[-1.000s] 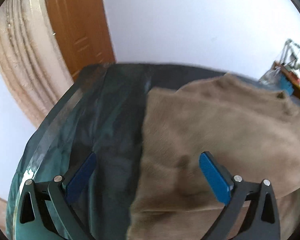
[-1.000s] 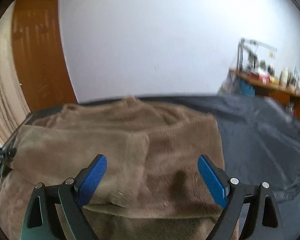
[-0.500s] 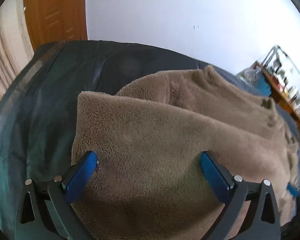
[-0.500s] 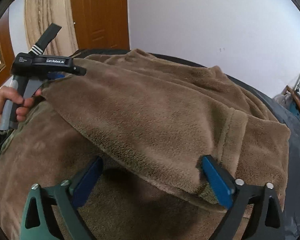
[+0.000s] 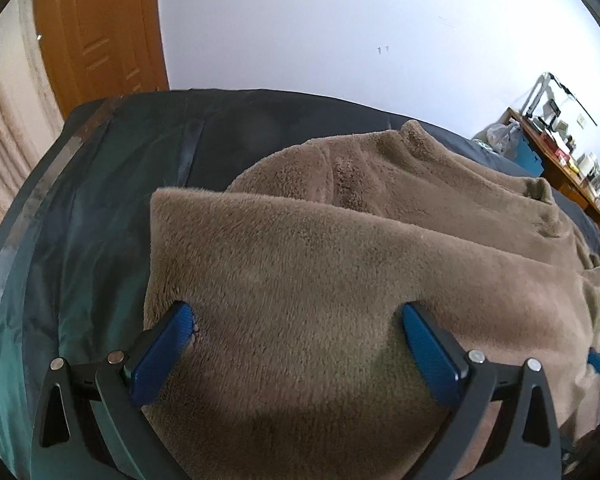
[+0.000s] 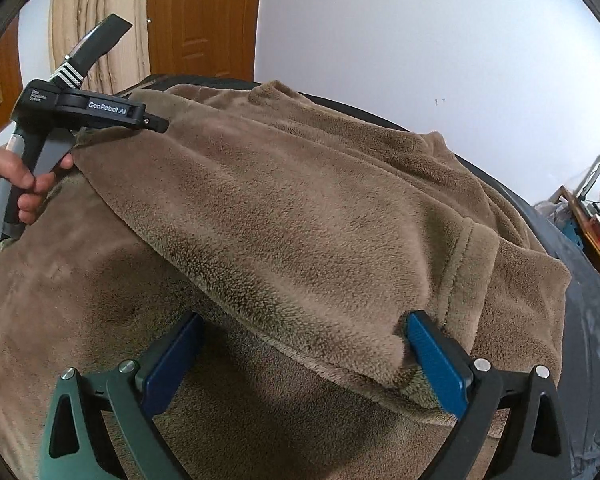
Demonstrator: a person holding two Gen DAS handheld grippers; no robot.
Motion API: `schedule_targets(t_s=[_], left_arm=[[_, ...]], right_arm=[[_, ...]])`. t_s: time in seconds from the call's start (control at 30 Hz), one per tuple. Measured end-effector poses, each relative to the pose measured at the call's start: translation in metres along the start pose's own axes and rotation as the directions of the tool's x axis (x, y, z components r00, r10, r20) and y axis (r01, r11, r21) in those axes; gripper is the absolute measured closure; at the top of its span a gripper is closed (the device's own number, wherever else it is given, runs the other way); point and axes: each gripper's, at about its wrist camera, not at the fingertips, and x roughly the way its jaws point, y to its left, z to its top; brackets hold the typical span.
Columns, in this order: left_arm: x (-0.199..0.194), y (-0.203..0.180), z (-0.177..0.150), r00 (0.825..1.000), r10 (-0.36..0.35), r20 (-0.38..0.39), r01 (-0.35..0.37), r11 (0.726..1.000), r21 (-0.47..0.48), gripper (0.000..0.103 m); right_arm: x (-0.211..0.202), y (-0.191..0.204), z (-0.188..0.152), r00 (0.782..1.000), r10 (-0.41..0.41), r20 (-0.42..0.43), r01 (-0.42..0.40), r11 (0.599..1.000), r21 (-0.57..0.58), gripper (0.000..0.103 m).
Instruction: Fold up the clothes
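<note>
A brown fleece garment lies on a dark cloth-covered table, with one layer folded over another. My left gripper is open, its blue pads on either side of the folded layer's left corner. My right gripper is open over the fold edge of the garment; its right pad touches the thick folded hem. The left gripper body, held by a hand, shows in the right wrist view at the garment's far left corner.
A wooden door and a beige curtain stand behind the table at the left. A white wall is behind. A cluttered wooden desk stands at the far right. Bare dark table lies right of the garment.
Both grippers have swung from beside the garment down onto its folded layer. The left moved right onto the left corner; the right moved to the fold edge. Little changed in the last half second.
</note>
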Motion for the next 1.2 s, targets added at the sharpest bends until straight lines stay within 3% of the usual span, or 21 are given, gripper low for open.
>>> schedule_targets(t_s=[0.1, 0.2, 0.33, 0.4, 0.83, 1.2], left_arm=[[-0.023, -0.004, -0.009, 0.999, -0.022, 0.026, 0.022, 1.0, -0.009, 0.0], [-0.046, -0.018, -0.025, 0.998, -0.042, 0.053, 0.039, 0.998, 0.044, 0.0], [-0.043, -0.034, -0.045, 1.0, 0.015, 0.02, -0.018, 0.991, 0.132, 0.0], [-0.03, -0.031, -0.052, 1.0, 0.021, -0.009, -0.019, 0.992, 0.122, 0.0], [-0.031, -0.035, -0.069, 0.997, 0.021, 0.078, -0.031, 0.992, 0.125, 0.0], [-0.034, -0.034, -0.066, 0.996, 0.011, 0.088, -0.02, 0.995, 0.098, 0.0]], right_arm=[[0.001, 0.002, 0.0, 1.0, -0.013, -0.005, 0.013, 1.0, -0.01, 0.001], [0.001, 0.002, 0.001, 1.0, -0.015, -0.006, 0.015, 1.0, -0.012, 0.001], [0.001, 0.003, 0.001, 1.0, -0.017, -0.006, 0.017, 1.0, -0.013, 0.001], [0.001, 0.003, 0.001, 1.0, -0.017, -0.006, 0.017, 1.0, -0.014, 0.001], [0.002, 0.005, 0.002, 1.0, -0.028, -0.006, 0.028, 0.999, -0.022, 0.001], [0.002, 0.005, 0.001, 1.0, -0.03, -0.006, 0.03, 0.999, -0.025, 0.001]])
